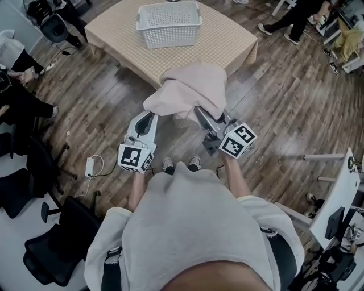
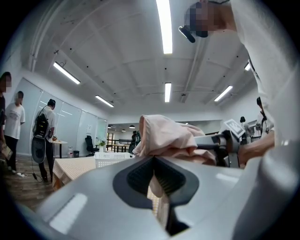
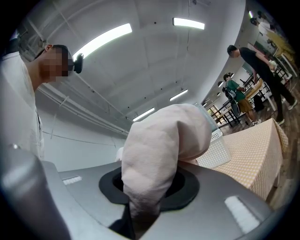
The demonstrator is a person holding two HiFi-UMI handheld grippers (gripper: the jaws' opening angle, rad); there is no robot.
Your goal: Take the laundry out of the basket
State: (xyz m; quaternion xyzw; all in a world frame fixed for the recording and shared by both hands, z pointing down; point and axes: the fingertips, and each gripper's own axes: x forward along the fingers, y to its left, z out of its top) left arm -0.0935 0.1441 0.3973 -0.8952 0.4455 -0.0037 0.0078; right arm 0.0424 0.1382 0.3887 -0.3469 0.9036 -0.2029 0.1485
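A pale pink cloth (image 1: 190,91) hangs bunched in the air over the wooden floor, just in front of the table's near corner. My left gripper (image 1: 152,113) is shut on its left edge; in the left gripper view a strip of the cloth (image 2: 165,133) is pinched between the dark pads. My right gripper (image 1: 199,111) is shut on the right side, and the cloth (image 3: 159,150) bulges out of its jaws in the right gripper view. The white laundry basket (image 1: 169,24) stands on the beige checked table (image 1: 227,48), behind the cloth. I cannot see into the basket.
Black office chairs (image 1: 34,165) stand at the left and a white desk (image 1: 341,187) at the right. A white power strip (image 1: 91,166) lies on the floor by my left gripper. People stand at the far left (image 1: 17,57) and far right (image 1: 293,17).
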